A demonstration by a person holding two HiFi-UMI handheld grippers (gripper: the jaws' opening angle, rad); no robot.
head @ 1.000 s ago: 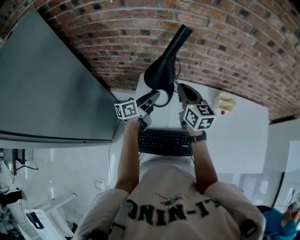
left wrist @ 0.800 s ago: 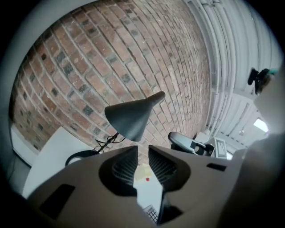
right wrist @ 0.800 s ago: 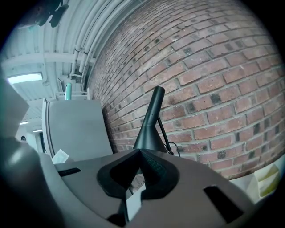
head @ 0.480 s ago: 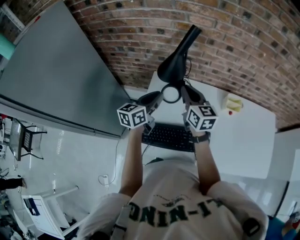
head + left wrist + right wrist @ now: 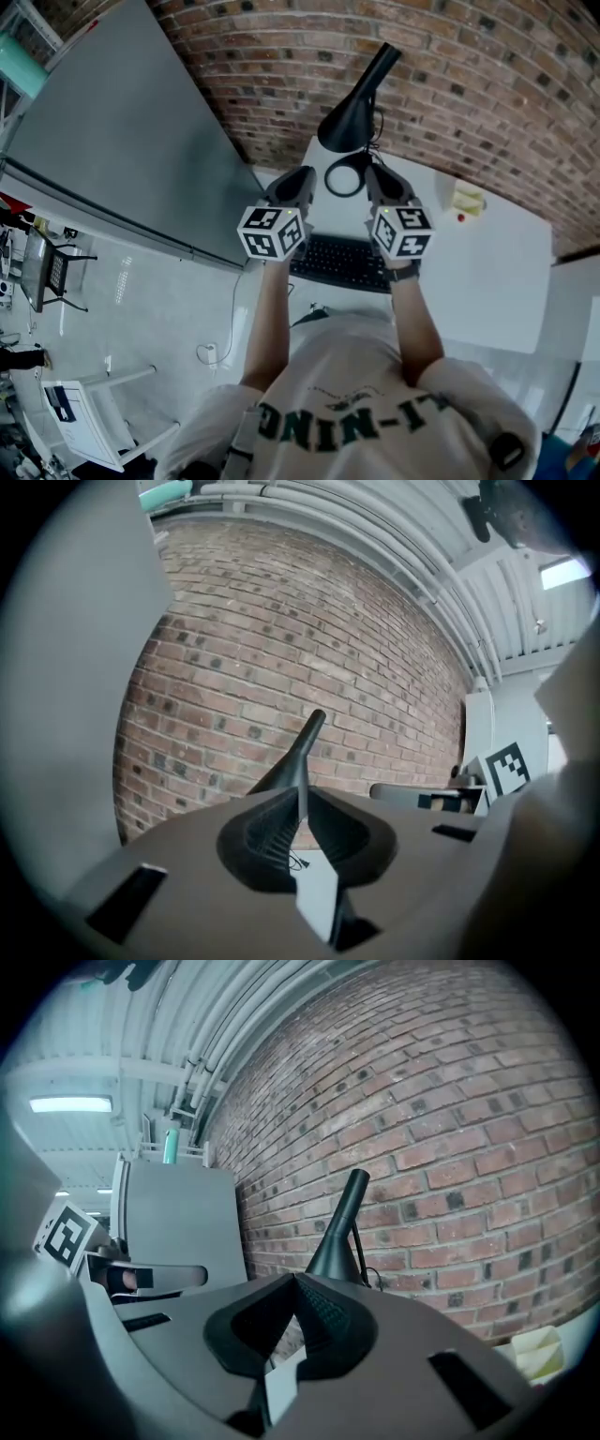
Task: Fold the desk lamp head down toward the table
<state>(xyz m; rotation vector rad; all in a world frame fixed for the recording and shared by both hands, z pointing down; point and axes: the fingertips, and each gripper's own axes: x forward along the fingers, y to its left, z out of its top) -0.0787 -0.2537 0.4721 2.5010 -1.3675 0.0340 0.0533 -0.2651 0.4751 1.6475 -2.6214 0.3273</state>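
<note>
Desk lamp [image 5: 352, 122] sits top centre of the head view, at the far edge of the white surface [image 5: 487, 272] against the brick wall [image 5: 469, 84]. Its black cone head flares toward the surface, with a thin stem running up and right from it. A dark ring [image 5: 347, 175] lies just below the head in the frame. Neither gripper touches the lamp. Left gripper [image 5: 302, 178] is left of the ring and right gripper [image 5: 375, 176] is right of it, both pointing toward the wall with the ring between their tips. Left fingers [image 5: 261, 832] have just been closing. In the left gripper view they meet along one line with nothing between them, and the lamp shows beyond and above them. Right fingers [image 5: 323, 1312] also meet at the tips with nothing clamped, the lamp again beyond them against the brick. Black keyboard [image 5: 342, 264] lies on the surface just below the grippers' marker cubes. A small yellow object [image 5: 466, 200] sits toward the right of the surface, well apart from the lamp. Big grey panel [image 5: 122, 141] fills the upper left.
</note>
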